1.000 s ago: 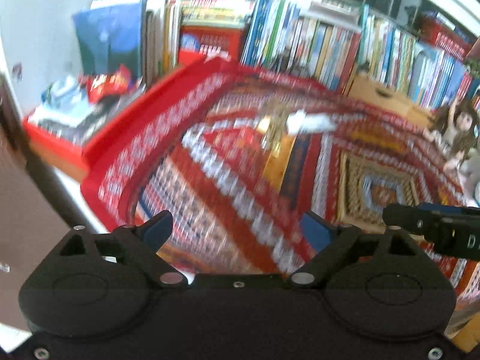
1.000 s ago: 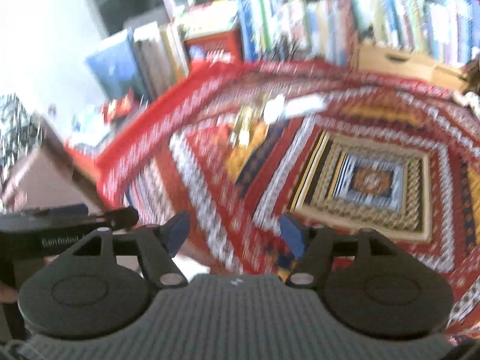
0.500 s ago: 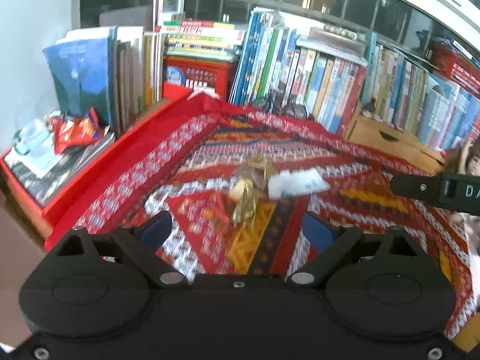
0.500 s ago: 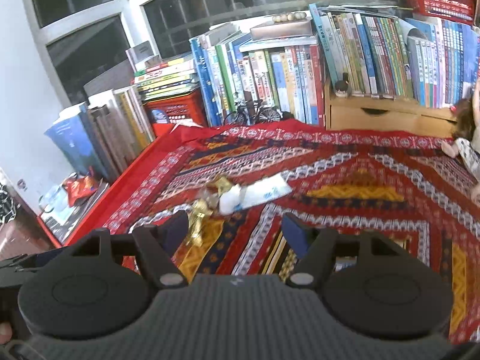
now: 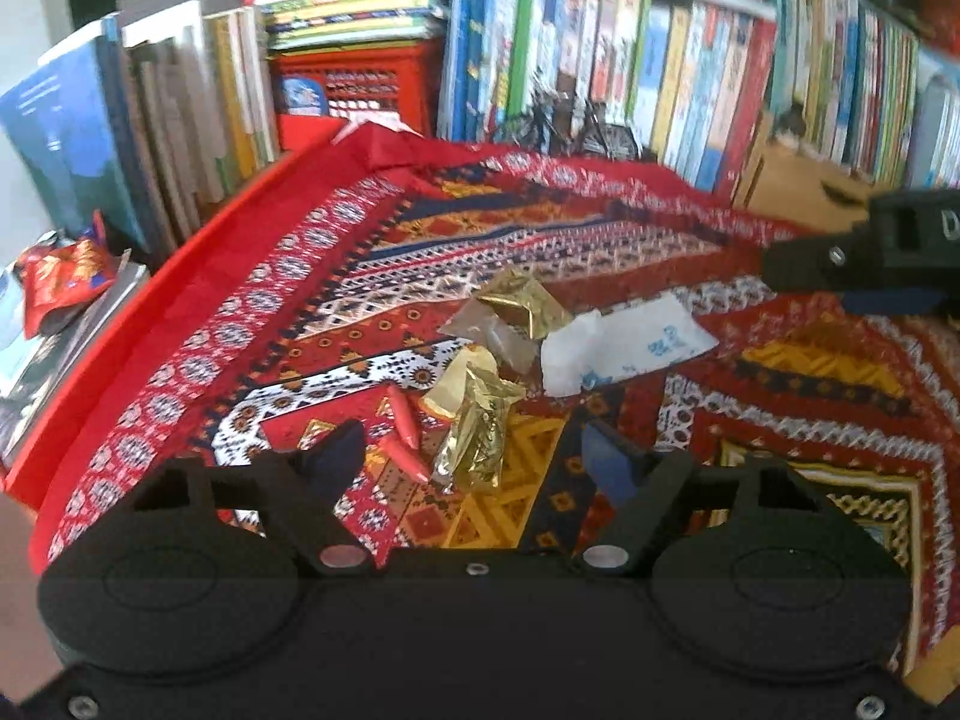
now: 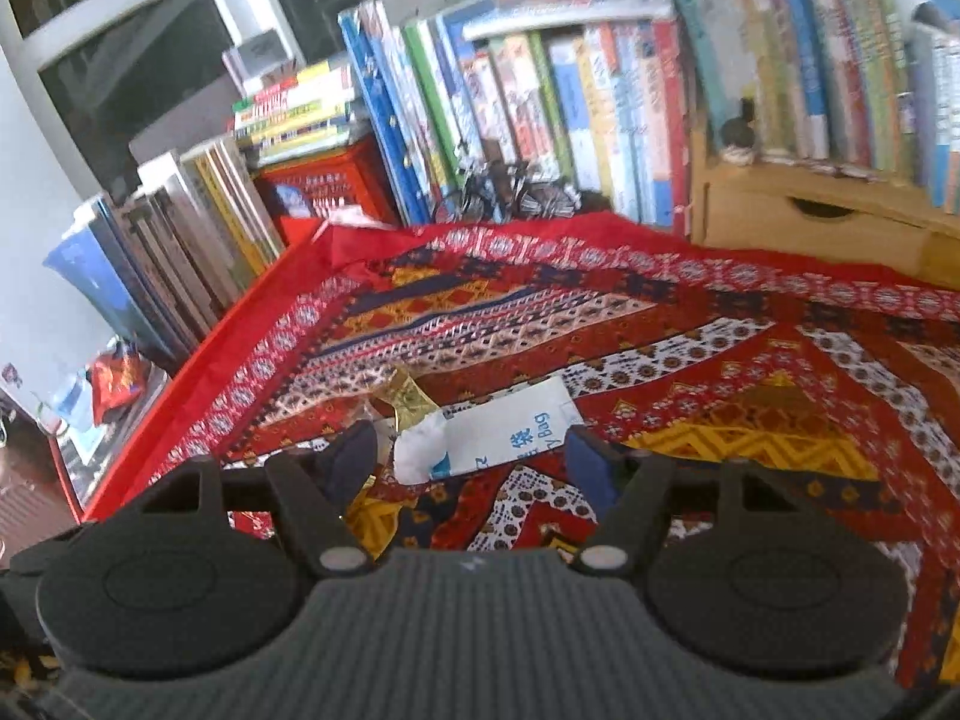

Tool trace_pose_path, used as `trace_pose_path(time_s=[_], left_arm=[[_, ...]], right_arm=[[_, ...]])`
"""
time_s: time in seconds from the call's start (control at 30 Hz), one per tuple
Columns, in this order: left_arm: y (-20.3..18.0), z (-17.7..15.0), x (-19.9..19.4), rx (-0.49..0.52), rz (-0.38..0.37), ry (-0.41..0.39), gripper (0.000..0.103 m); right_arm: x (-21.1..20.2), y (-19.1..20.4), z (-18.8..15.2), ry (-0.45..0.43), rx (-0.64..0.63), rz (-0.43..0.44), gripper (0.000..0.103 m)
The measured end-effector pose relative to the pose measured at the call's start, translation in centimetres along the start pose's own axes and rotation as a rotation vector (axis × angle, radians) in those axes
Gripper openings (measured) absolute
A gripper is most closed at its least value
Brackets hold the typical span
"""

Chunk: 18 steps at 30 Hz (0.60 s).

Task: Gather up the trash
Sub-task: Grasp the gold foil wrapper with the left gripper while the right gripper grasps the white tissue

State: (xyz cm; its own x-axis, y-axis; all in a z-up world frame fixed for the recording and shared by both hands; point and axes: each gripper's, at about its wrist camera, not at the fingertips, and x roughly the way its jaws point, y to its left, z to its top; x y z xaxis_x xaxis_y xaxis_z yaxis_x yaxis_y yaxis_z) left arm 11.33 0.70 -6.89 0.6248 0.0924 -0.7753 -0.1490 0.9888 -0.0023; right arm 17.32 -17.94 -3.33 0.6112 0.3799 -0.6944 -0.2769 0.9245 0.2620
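The trash lies in a loose heap on the patterned red cloth (image 5: pixel 810 396) over the tabletop: a gold wrapper (image 5: pixel 477 420), a second gold wrapper (image 5: pixel 522 303) behind it, a white packet (image 5: pixel 624 345) to their right and two small red pieces (image 5: pixel 405 426) to the left. The left claw (image 5: pixel 474 456) hangs just short of the nearer gold wrapper with its jaws closing, nothing pressed between them. The right claw (image 6: pixel 471 459) stands apart, empty, the white packet (image 6: pixel 498 435) just beyond its tips. Books (image 6: pixel 540 90) line the far edge
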Motion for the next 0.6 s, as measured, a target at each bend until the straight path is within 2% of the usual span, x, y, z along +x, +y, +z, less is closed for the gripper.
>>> trace_pose_path(time_s=[0.27,0.47,0.6], left_arm=[[-0.7,0.2,5.2,0.019,-0.016,0.096,0.052],[-0.8,0.5,7.3,0.019,0.037,0.093,0.05],[-0.9,0.5,8.1,0.035,0.032,0.103,0.049]], right_arm=[[5.4,-0.4,1.1,0.113,-0.034,0.058,0.079],[8.9,-0.2,1.5,0.19,-0.057,0.087,0.079],[11.0,0.3,1.6,0.238,-0.073,0.126,0.078]])
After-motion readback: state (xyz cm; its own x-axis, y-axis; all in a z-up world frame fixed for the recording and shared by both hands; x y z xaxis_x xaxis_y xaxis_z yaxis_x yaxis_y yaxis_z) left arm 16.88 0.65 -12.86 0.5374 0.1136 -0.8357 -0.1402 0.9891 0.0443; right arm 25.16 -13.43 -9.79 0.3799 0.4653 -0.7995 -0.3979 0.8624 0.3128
